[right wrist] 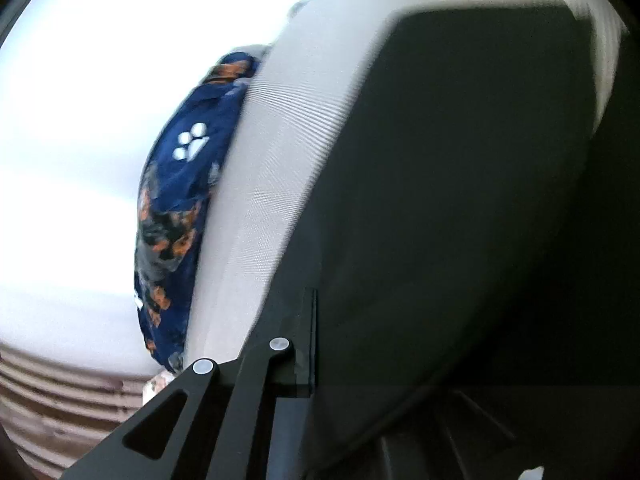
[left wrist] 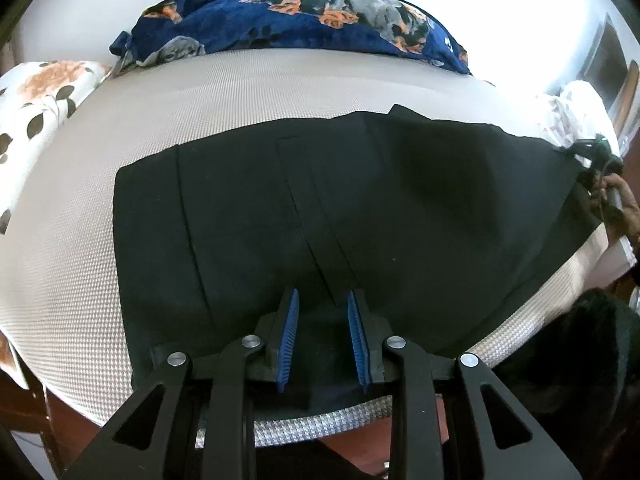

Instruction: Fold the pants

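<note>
One pants (left wrist: 320,200) (black), two pillows (left wrist: 304,20)

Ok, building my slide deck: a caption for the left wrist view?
Open left gripper poised over black pants spread flat on a white mattress.

black pants (right wrist: 460,200), white bed (right wrist: 288,160), blue blanket (right wrist: 180,208)

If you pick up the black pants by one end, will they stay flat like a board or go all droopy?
Probably droopy. The black pants lie flat against the woven bed cover, and their far right corner looks lifted and sagging, as soft cloth does. They look thin, so likely light. The left gripper hovers open over their near edge.
</note>
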`<act>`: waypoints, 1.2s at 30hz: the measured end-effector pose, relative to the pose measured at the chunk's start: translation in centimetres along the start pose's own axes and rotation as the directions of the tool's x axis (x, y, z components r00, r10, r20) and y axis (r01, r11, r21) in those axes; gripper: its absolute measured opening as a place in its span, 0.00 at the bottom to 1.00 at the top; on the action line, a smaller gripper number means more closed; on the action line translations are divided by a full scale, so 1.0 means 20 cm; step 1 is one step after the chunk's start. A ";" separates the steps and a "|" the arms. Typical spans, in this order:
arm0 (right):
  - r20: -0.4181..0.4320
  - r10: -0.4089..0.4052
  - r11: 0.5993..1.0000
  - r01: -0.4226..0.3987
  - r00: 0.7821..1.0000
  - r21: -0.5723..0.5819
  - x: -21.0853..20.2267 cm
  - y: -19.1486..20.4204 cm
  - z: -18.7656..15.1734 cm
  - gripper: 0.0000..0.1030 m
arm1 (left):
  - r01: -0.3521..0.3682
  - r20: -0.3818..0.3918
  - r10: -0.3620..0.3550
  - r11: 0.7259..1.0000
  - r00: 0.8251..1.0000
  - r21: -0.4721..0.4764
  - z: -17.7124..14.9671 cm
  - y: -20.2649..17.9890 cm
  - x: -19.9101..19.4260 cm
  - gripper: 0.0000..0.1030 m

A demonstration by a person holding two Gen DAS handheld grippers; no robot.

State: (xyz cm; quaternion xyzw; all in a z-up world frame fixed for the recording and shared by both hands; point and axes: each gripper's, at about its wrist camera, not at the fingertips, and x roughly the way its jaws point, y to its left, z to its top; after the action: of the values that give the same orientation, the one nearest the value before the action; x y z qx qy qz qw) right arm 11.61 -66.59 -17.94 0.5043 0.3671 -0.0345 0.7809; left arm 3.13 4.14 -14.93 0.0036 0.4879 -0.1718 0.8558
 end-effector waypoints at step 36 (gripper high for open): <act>0.187 0.079 0.961 -0.124 0.979 0.245 -0.75 -0.74 -0.27 0.02 | 0.027 0.003 -0.027 0.999 1.000 -0.026 0.00 0.02 0.00 0.26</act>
State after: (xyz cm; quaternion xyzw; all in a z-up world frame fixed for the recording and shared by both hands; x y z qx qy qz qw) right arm -8.52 -74.18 -21.37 0.6140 0.2631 -0.0855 0.7393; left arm 3.30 4.57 -15.11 -0.0143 0.4890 -0.1768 0.8541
